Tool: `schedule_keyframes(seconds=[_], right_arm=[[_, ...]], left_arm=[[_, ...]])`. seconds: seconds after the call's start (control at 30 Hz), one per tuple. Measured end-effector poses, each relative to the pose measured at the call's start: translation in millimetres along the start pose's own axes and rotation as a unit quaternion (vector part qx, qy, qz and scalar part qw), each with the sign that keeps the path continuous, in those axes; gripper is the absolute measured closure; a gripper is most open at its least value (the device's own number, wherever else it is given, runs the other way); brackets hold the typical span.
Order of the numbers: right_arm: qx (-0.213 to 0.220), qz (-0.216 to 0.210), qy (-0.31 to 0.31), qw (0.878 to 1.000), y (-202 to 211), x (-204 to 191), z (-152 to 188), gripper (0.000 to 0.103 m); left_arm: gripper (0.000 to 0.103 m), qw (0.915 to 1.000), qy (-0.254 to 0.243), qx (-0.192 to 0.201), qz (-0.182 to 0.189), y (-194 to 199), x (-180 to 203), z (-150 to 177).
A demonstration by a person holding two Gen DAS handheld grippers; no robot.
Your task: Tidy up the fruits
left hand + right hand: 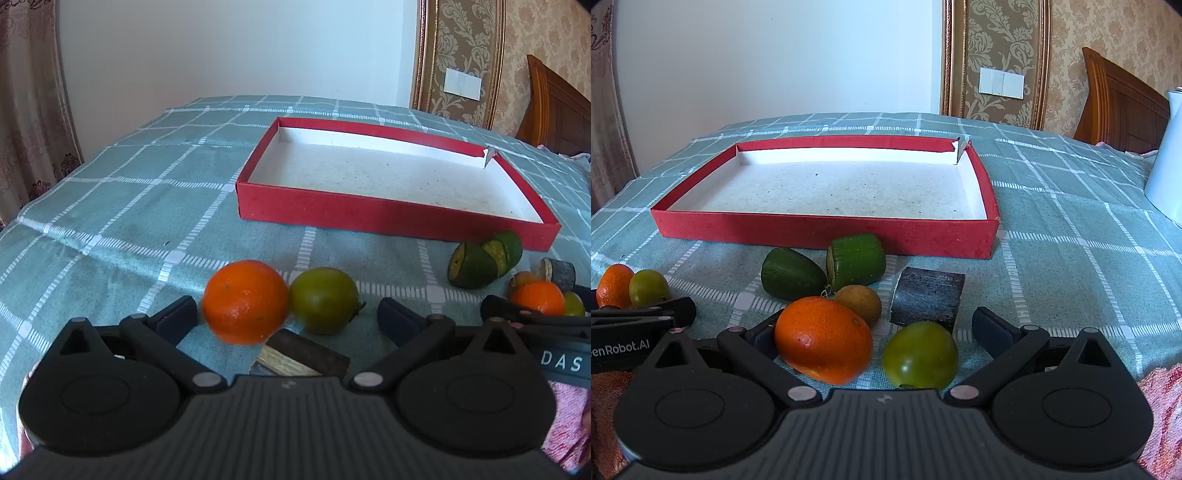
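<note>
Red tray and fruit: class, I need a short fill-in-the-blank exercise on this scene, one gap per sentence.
1. The red tray holds ____ fruit.
2. Both grippers, left gripper and right gripper, have their jaws ____.
3. Between the right gripper's fingers lie an orange and a ____ tomato.
4. The tablecloth pattern is ____.

Missing words: no; open; green; checked

Place: a home bedroom.
Bed: a checked teal bedspread (pixel 1071 206) lies under and ahead of both grippers.
Headboard: a carved wooden headboard (pixel 1123 110) stands ahead to the right.
Wall: damask wallpaper (pixel 1004 44) in a gilt frame, with a white switch plate (pixel 1001 83), lies ahead.
Window side: a patterned curtain (pixel 26 110) hangs far left.
</note>
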State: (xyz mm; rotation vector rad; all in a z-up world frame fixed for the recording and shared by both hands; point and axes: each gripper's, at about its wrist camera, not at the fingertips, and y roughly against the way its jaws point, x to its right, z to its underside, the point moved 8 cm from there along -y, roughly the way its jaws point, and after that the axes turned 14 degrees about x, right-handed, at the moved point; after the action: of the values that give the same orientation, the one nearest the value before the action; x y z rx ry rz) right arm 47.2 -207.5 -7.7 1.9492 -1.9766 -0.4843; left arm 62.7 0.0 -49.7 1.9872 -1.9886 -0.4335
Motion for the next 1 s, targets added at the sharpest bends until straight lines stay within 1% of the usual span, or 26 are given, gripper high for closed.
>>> schedule_keyframes(seconds=[0.3, 1.0], right_arm=[[-0.004, -0.001, -0.001, 1.0, 0.1, -0.7, -0.2, 0.0], [-0.01, -0.019, 0.005, 1.0, 1.7, -1.0, 0.8, 0.0]], left_arm=[[0.0, 1.0, 0.002, 0.0, 0.001, -0.6, 0.0, -0.7], [0.0, 1.0, 0.001, 0.004, -0.001, 0.9, 0.5, -0.4]])
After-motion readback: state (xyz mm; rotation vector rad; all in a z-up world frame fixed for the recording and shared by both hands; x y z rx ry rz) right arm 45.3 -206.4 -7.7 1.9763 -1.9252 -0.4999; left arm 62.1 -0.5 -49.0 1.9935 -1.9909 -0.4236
